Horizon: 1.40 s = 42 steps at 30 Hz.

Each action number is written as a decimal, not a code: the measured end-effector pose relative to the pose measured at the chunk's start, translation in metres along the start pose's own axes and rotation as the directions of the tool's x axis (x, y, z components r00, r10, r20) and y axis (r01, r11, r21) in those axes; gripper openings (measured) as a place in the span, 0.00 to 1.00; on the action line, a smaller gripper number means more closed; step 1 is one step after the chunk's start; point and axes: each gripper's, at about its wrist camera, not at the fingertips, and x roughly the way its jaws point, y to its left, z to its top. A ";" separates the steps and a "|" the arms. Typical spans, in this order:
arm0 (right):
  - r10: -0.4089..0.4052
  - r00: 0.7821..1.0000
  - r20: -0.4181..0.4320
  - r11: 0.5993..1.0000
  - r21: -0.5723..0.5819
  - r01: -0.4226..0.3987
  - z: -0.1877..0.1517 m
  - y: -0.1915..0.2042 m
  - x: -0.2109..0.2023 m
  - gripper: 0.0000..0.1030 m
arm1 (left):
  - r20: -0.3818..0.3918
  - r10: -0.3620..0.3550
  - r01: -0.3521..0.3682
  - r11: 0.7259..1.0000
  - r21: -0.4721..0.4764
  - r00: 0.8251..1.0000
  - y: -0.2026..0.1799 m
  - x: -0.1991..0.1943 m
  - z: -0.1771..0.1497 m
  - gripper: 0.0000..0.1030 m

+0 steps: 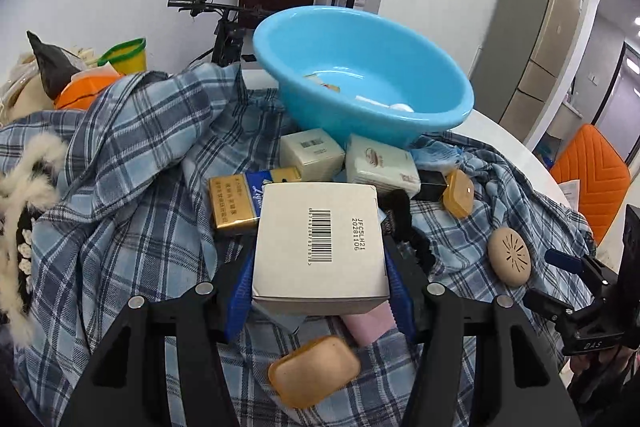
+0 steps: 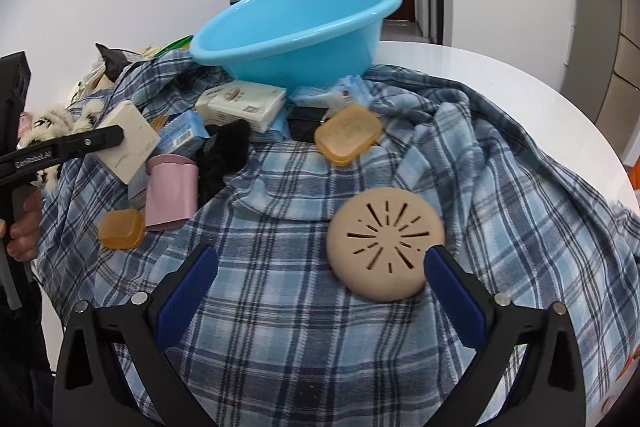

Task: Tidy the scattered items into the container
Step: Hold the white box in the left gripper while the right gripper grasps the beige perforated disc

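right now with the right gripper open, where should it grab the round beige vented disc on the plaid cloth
Grip the beige disc across its rounded rim, from above: it lies flat on the plaid cloth, vented dome up, with bare cloth around it. The open right gripper should probably shift right to centre on it; one finger pad already overlaps its edge.

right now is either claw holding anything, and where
Left claw grips the white barcoded cardboard box by its two side faces; right claw is open, holding nothing.

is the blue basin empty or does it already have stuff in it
Not empty. The left wrist view shows a few small pale items lying at the bottom of the basin; what they are is unclear.
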 end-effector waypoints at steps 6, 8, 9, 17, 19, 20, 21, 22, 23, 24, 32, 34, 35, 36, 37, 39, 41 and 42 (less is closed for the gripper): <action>-0.009 1.000 0.001 1.000 -0.004 0.009 0.003 -0.003 0.000 1.00 | 0.008 -0.001 0.001 1.000 0.003 1.000 0.002 -0.003 -0.002 0.58; 0.002 1.000 -0.007 1.000 -0.009 -0.002 0.004 -0.006 0.003 1.00 | 0.002 -0.011 0.011 1.000 0.009 1.000 -0.002 -0.003 -0.003 0.58; 0.011 1.000 -0.012 1.000 -0.012 -0.011 0.005 -0.009 0.004 1.00 | 0.000 -0.018 0.018 1.000 0.016 1.000 -0.004 -0.003 -0.003 0.58; 0.080 0.997 0.003 0.996 -0.037 -0.080 0.018 -0.033 0.020 0.99 | -0.010 -0.066 0.067 0.995 0.077 0.998 -0.026 -0.003 -0.006 0.58; 0.079 0.997 -0.013 0.996 -0.049 -0.079 0.019 -0.034 0.026 0.99 | -0.006 -0.062 0.062 0.994 0.090 0.998 -0.029 -0.003 -0.006 0.58; 0.073 0.997 -0.023 0.996 -0.058 -0.074 0.019 -0.034 0.030 0.99 | -0.007 -0.065 0.065 0.994 0.090 0.998 -0.029 -0.003 -0.006 0.58; 0.070 0.997 -0.032 0.995 -0.066 -0.072 0.019 -0.033 0.034 0.99 | -0.008 -0.069 0.070 0.994 0.088 0.998 -0.028 -0.003 -0.005 0.58; 0.068 0.997 -0.041 0.995 -0.073 -0.071 0.019 -0.034 0.037 0.99 | -0.009 -0.073 0.074 0.994 0.084 0.997 -0.027 -0.003 -0.005 0.58; 0.065 0.996 -0.054 0.994 -0.081 -0.069 0.018 -0.033 0.041 0.99 | -0.010 -0.076 0.076 0.994 0.081 0.997 -0.026 -0.004 -0.005 0.58; 0.059 0.996 -0.066 0.994 -0.085 -0.065 0.018 -0.034 0.044 0.99 | -0.011 -0.076 0.077 0.994 0.079 0.997 -0.026 -0.004 -0.005 0.58; -0.024 0.993 -0.114 0.997 -0.080 0.015 0.017 -0.036 0.062 0.85 | -0.010 -0.074 0.075 0.994 0.074 0.997 -0.026 -0.004 -0.005 0.58; -0.045 0.994 -0.104 0.996 -0.081 0.037 0.018 -0.037 0.060 0.75 | -0.010 -0.074 0.074 0.995 0.071 0.997 -0.025 -0.004 -0.005 0.58; -0.032 0.994 -0.104 0.998 -0.063 0.025 0.019 -0.039 0.056 0.74 | -0.011 -0.074 0.074 0.995 0.069 0.997 -0.025 -0.005 -0.005 0.58; -0.018 0.995 -0.097 0.999 -0.045 0.014 0.020 -0.040 0.051 0.74 | -0.011 -0.074 0.075 0.995 0.068 0.997 -0.025 -0.005 -0.006 0.58; -0.004 0.996 -0.085 0.999 -0.037 0.000 0.020 -0.039 0.044 0.74 | -0.011 -0.075 0.076 0.995 0.066 0.997 -0.024 -0.005 -0.006 0.58; 0.016 0.998 -0.055 0.998 -0.053 -0.018 0.021 -0.034 0.029 0.74 | -0.012 -0.075 0.075 0.995 0.066 0.997 -0.024 -0.006 -0.007 0.58; 0.015 1.000 -0.022 0.997 -0.074 -0.016 0.022 -0.027 0.015 0.74 | -0.011 -0.074 0.075 0.995 0.066 0.997 -0.024 -0.006 -0.007 0.58; 0.023 1.000 -0.012 0.997 -0.078 -0.024 0.023 -0.024 0.009 0.74 | -0.009 -0.073 0.074 0.995 0.065 0.997 -0.024 -0.007 -0.007 0.58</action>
